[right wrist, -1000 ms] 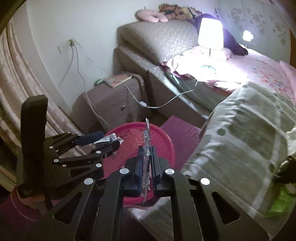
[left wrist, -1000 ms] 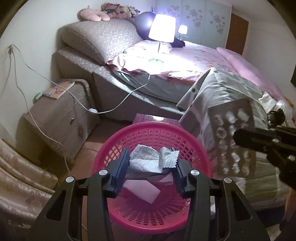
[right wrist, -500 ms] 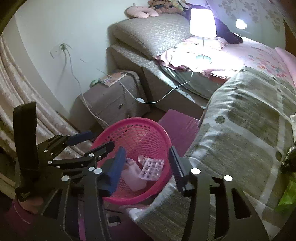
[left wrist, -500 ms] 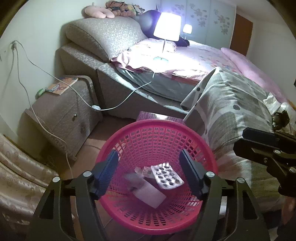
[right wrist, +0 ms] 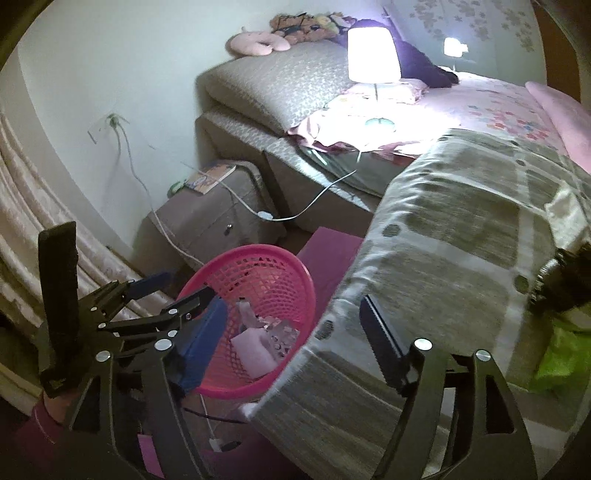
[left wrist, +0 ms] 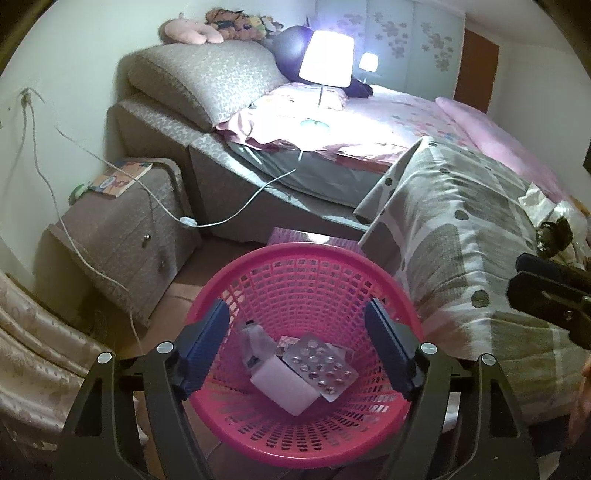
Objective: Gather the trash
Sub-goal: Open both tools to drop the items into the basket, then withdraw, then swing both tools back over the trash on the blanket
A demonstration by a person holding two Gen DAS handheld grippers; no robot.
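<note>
- A wide bed (left wrist: 388, 122) is filling the back of the room, a lit lamp (left wrist: 325, 62) glowing on its pink sheet and plush toys (left wrist: 218, 29) sitting above the grey headboard cushion.
- A grey checked blanket (left wrist: 454, 258) is hanging over the bed's near corner, just beside the basket; in the right wrist view it is spreading under the right gripper's outer finger.
- A low grey bedside cabinet (left wrist: 125, 236) is standing against the wall, a book (left wrist: 120, 179) lying on top and a white cable trailing across its front.
- A pink mesh basket (left wrist: 303, 446) is sitting on the floor between cabinet and blanket.
- The left gripper (left wrist: 299, 343) is hovering directly over the basket, its jaws opening, released, with nothing between them.
- The right gripper (right wrist: 291, 334) is hanging over the blanket edge and the basket's rim, its jaws also opening and gripping nothing.
- The collected trash is lying at the basket's bottom: a silver blister pack (left wrist: 319, 365) is resting partly on a white box (left wrist: 284, 393), with a crumpled wrapper (left wrist: 255, 339) just beside them.
- A green scrap (right wrist: 561, 358) is lying on the blanket at the far right of the right wrist view.
</note>
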